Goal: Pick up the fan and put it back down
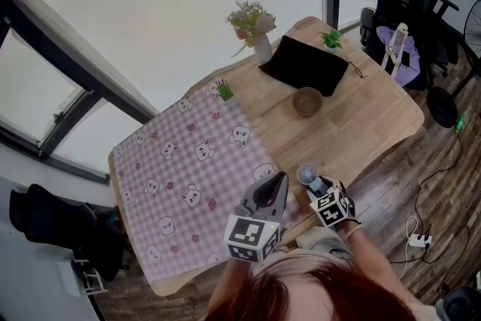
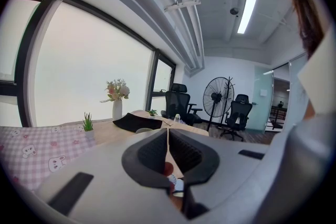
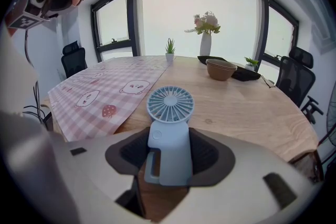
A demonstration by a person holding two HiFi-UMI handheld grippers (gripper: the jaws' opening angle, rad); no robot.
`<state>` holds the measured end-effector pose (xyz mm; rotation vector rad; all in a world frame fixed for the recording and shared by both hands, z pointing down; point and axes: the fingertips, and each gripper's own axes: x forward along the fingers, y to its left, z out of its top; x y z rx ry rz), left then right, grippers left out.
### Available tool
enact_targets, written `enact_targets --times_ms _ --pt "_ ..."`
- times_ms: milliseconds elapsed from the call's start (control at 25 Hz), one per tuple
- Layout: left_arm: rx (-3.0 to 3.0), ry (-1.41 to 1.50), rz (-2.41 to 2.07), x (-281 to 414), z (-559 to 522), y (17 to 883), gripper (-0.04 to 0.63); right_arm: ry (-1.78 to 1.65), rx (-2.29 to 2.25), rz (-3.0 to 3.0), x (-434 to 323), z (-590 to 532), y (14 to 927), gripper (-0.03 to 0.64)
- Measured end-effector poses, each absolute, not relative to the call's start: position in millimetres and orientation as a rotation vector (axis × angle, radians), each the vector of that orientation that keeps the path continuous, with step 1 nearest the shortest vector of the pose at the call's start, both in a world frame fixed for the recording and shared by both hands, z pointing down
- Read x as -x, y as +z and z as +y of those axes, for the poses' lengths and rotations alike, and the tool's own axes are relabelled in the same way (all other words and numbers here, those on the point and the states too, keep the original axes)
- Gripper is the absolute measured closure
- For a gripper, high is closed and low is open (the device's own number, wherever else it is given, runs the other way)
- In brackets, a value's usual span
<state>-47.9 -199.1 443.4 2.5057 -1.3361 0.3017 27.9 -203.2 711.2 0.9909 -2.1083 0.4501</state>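
Note:
A small light-blue hand fan (image 3: 169, 105) lies tilted along my right gripper (image 3: 169, 136), its round grille facing the camera. Its body fills the gap between the two dark pads, which touch it on both sides. In the head view the fan (image 1: 307, 175) shows just beyond the right gripper (image 1: 319, 189), close over the wooden table (image 1: 376, 116) near its front edge. Whether it rests on the wood I cannot tell. My left gripper (image 1: 279, 178) is held up beside it over the tablecloth edge. Its jaws (image 2: 167, 131) are shut with nothing between them.
A pink checked tablecloth (image 1: 188, 169) covers the table's left half. Farther back stand a brown bowl (image 1: 307, 101), a black pouch (image 1: 304, 65), a flower vase (image 1: 261, 47) and two small plants (image 1: 224, 91). Office chairs (image 1: 409, 4) stand past the right end.

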Motion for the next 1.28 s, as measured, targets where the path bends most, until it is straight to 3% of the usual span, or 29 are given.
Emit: enact_targets --times_ms 720,1280 --pt "-2.544 0.291 -1.308 46.4 -182.7 436.4 0.581 0.416 -1.079 -2.164 -25.4 -200.2 682.6 0.397" --pt "-2.587 0.281 -1.285 44.0 -162.4 428.2 0.581 0.45 -1.24 -2.229 -35.9 -192.8 651.1 0.444"
